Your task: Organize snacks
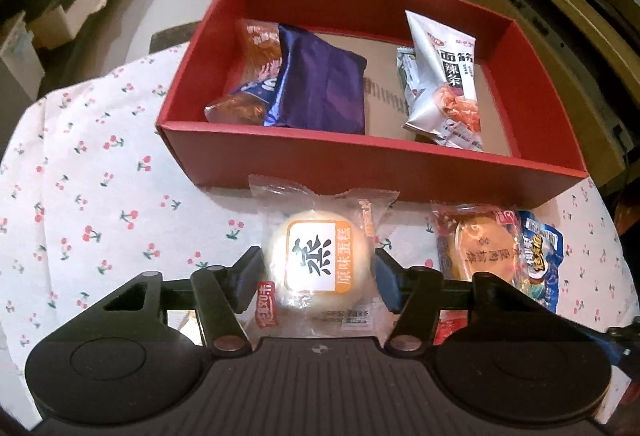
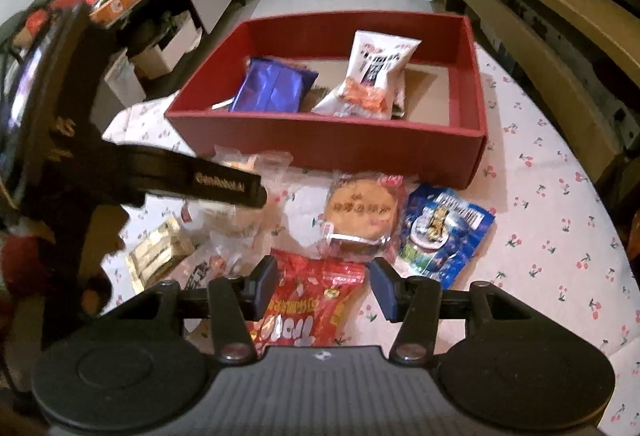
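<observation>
- Left wrist view: my left gripper [image 1: 319, 278] is clamped around a clear-wrapped round steamed cake [image 1: 320, 268], pads pressed against both sides of it. It sits on the cherry-print tablecloth [image 1: 92, 164], just in front of the red box [image 1: 360, 160].
- Same view, inside the box: a purple packet [image 1: 320, 84] lying over an orange-brown one [image 1: 260, 56] on the left, and a silver spicy-strip bag [image 1: 444, 80] leaning at the right. Cardboard floor shows between them.
- Off to the right on the cloth are a golden pastry in a red-edged wrapper [image 1: 480, 244] and a blue packet [image 1: 540, 260], touching each other.
- Room behind: pale tiled floor, white boxes under a dark desk at left, wooden furniture at right.
- Right wrist view: my right gripper [image 2: 323, 288] straddles a red snack bag [image 2: 312, 300] lying on the cloth. Can't tell if the pads are actually squeezing it or just sitting either side.
- The pastry and blue packet lie just beyond, near the box's front wall.
- My other gripper's black body fills the left side; there's a gold wrapper [image 2: 160, 252] under it.
- Background: sofa, cluttered desk, long wooden bench.
</observation>
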`<control>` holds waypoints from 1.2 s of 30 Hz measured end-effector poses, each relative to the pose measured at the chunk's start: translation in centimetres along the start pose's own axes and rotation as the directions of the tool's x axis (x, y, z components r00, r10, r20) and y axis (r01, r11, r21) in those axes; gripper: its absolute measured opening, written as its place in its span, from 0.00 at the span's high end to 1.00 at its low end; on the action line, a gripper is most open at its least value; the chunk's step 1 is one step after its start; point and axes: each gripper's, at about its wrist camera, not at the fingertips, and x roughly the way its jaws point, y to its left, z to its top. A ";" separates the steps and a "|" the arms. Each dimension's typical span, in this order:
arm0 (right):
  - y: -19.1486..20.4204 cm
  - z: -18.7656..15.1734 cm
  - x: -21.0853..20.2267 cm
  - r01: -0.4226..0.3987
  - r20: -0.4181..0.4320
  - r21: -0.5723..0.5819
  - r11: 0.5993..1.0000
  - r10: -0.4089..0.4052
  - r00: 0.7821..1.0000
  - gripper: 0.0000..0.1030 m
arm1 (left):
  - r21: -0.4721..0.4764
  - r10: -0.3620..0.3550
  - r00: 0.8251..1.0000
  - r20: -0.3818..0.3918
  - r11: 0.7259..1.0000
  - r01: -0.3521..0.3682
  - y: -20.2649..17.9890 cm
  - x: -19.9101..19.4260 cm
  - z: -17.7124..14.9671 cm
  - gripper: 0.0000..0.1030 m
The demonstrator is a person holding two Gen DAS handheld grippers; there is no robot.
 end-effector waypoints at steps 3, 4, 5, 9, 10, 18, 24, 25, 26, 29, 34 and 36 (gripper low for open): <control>0.7 -0.3 0.7 -0.007 -0.026 -0.023 1.000 0.007 1.000 0.36 | 0.013 -0.004 1.000 0.011 1.000 0.003 0.1 -0.7 -0.1 0.38; 1.0 -0.4 0.9 -0.009 -0.033 -0.031 0.999 0.008 0.999 0.36 | 0.015 -0.007 1.000 0.014 1.000 0.006 0.1 -0.9 -0.1 0.39; 1.3 -0.5 1.2 -0.013 -0.042 -0.038 0.999 0.012 0.999 0.36 | 0.016 -0.010 1.000 0.017 1.000 0.009 0.2 -1.1 -0.1 0.40; 2.2 -0.7 2.4 -0.002 -0.064 -0.076 0.997 -0.003 0.998 0.31 | 0.023 -0.021 0.999 0.024 1.000 0.021 0.2 -1.5 -0.1 0.41; 2.4 -0.8 2.7 0.019 -0.065 -0.091 0.996 -0.025 0.998 0.27 | 0.026 -0.021 1.000 0.022 0.999 0.020 0.2 -1.4 -0.2 0.41; 2.4 -1.7 4.7 0.055 -0.106 -0.115 0.992 -0.067 0.992 0.26 | 0.032 0.004 1.000 -0.015 0.999 -0.003 0.0 0.7 -0.4 0.32; 2.7 -2.1 4.6 0.057 -0.098 -0.150 0.987 -0.073 0.992 0.31 | 0.072 0.046 0.999 -0.024 0.996 -0.044 -0.9 2.2 -0.5 0.31; 2.8 -2.2 4.5 0.056 -0.099 -0.157 0.986 -0.072 0.993 0.32 | 0.082 0.051 0.998 -0.024 0.995 -0.049 -1.0 2.1 -0.5 0.34; 2.8 -2.3 4.4 0.053 -0.097 -0.161 0.985 -0.069 0.993 0.33 | 0.081 0.050 0.998 -0.023 0.996 -0.048 -0.9 2.0 -0.6 0.35; 2.6 -2.4 3.9 0.046 -0.090 -0.156 0.987 -0.061 0.994 0.35 | 0.073 0.042 0.999 -0.026 0.997 -0.040 -0.5 1.5 -0.8 0.36; 2.3 -2.5 2.1 0.028 -0.056 -0.143 0.989 -0.036 0.998 0.36 | 0.079 0.032 0.999 -0.009 0.996 -0.031 -0.3 -0.1 -1.1 0.36; 2.4 -2.5 1.4 0.029 -0.038 -0.143 0.989 -0.035 0.999 0.36 | 0.088 0.022 1.000 -0.001 0.996 -0.022 -0.5 -0.7 -1.2 0.37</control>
